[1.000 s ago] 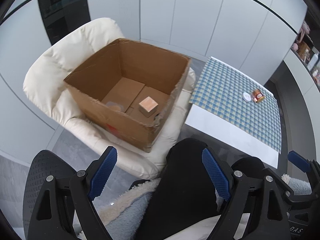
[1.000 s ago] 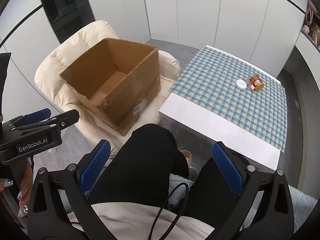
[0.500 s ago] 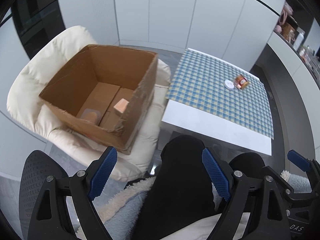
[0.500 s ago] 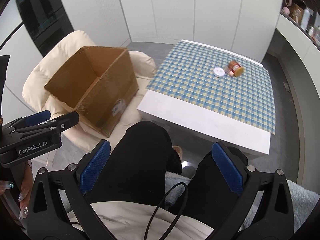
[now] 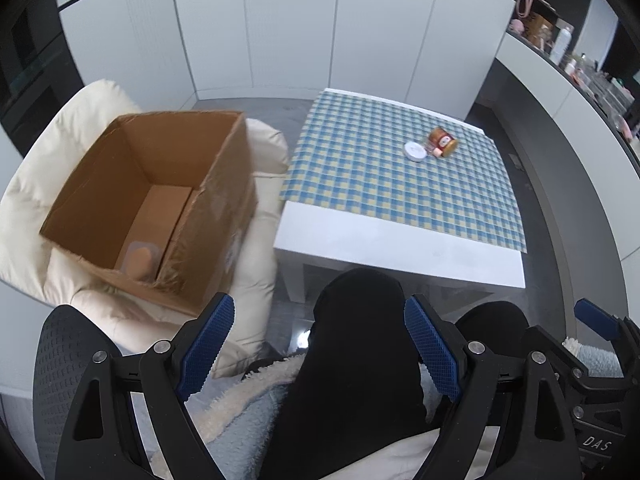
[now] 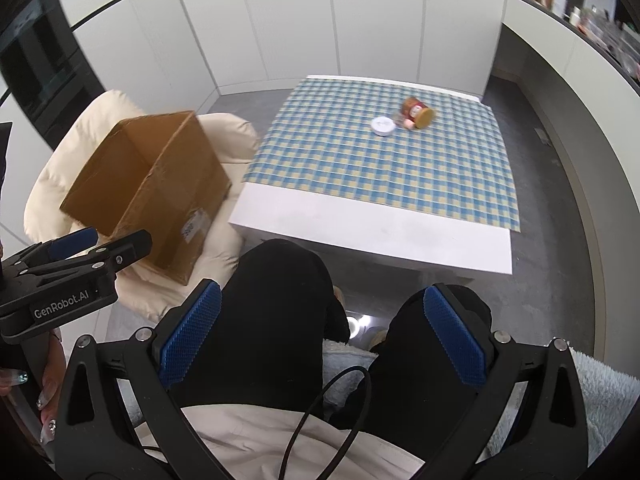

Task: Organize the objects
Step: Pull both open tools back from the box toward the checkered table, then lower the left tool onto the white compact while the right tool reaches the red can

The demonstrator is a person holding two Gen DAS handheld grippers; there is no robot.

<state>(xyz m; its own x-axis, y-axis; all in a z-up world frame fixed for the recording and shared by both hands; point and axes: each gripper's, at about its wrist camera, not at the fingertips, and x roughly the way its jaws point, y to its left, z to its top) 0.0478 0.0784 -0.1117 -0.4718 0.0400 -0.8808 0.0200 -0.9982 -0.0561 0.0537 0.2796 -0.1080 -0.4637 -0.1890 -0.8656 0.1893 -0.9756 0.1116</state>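
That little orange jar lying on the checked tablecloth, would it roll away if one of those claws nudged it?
Probably. The small orange jar looks round and lies on its side, so a sideways nudge could roll it. The white round lid beside it might block it one way. It looks light.

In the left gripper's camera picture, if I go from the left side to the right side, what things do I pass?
Cream armchair → cardboard box → checkered tablecloth → white round lid → small jar lying on its side.
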